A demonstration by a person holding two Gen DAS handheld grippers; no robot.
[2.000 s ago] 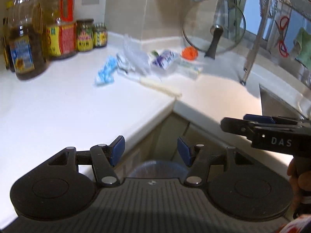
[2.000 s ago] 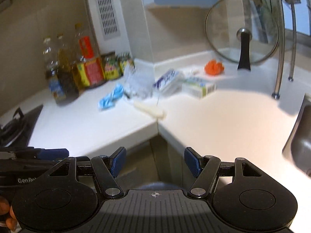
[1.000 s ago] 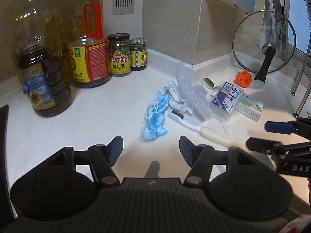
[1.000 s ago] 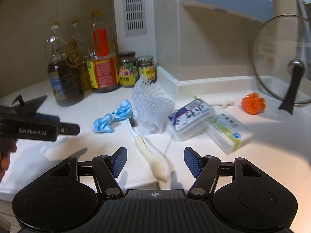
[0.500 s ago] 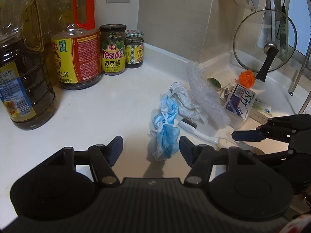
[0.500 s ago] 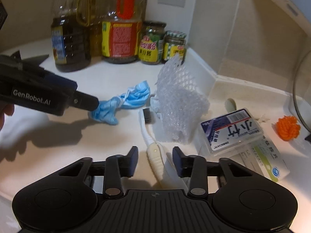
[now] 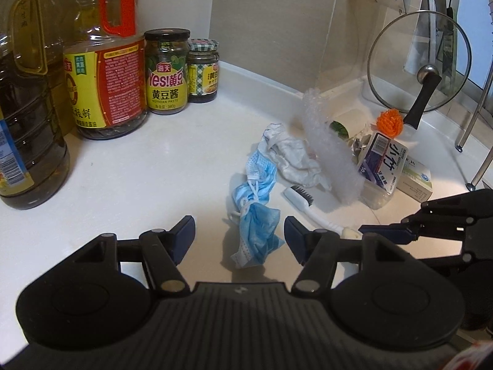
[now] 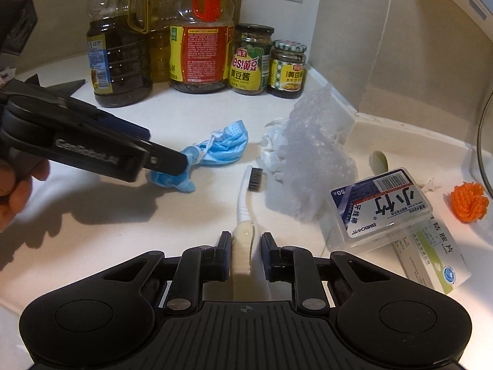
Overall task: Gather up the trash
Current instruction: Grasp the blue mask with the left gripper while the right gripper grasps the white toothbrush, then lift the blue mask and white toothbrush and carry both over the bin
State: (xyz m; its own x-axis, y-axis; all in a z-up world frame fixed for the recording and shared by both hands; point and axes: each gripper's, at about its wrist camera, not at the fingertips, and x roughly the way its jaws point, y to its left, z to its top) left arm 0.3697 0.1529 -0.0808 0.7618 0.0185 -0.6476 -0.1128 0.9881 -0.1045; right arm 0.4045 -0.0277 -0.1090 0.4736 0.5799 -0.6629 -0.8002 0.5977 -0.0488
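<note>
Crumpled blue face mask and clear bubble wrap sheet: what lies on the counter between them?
In the right wrist view, a white toothbrush and crumpled white tissue lie between the blue face mask and the bubble wrap.

Smooth white tabletop [image 7: 129, 185]; crumpled blue cloth-like mask [image 7: 255, 215]; glossy clear plastic box [image 8: 379, 206]; bubbly translucent plastic wrap [image 8: 311, 160]; matt black plastic hand-held gripper [image 8: 246, 246]

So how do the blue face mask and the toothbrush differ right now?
The face mask is soft, blue and crumpled in a heap; the toothbrush is rigid, white and straight. The mask lies free between the left gripper's open jaws, while the toothbrush's handle sits between the right gripper's shut jaws. Both rest on the white counter.
</note>
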